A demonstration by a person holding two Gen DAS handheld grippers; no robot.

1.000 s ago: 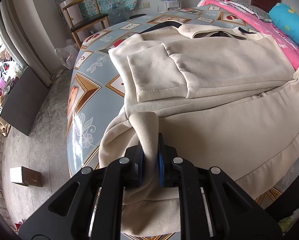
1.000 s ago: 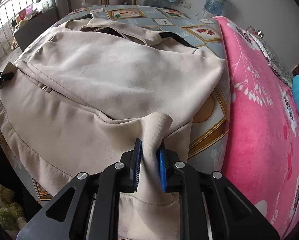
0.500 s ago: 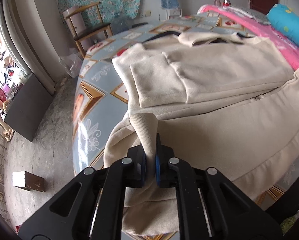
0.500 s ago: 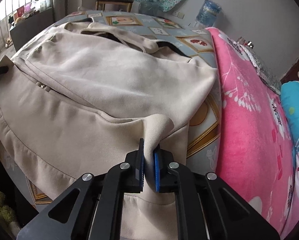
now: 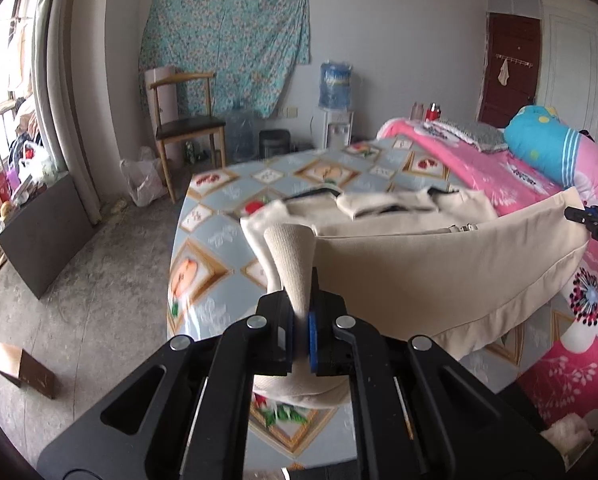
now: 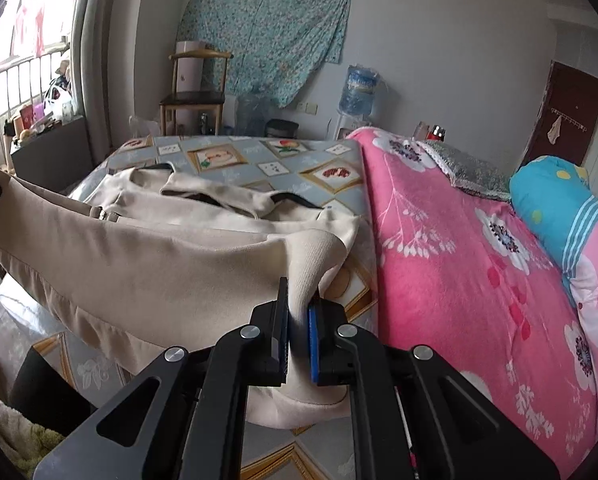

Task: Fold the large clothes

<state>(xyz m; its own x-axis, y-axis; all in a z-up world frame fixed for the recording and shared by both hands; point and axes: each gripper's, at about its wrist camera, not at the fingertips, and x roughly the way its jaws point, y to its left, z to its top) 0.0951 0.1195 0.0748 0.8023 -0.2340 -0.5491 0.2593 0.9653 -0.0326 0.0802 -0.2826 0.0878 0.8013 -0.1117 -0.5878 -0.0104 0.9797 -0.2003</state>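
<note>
A lived-in bedroom in a home: a bed point(image 6: 227, 156) with a patterned blue sheet and a pink floral blanket point(image 6: 459, 248), a blue pillow point(image 6: 551, 192), a wooden chair point(image 5: 187, 120), a water dispenser point(image 5: 335, 120), a floral cloth point(image 5: 227, 40) pinned to the wall, and a dark door point(image 5: 507, 68).

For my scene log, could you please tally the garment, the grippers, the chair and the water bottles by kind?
Beige jacket: 1
Grippers, left gripper and right gripper, both holding its hem: 2
Wooden chair: 1
Water bottles, upright and floor: 2
Total: 6
</note>
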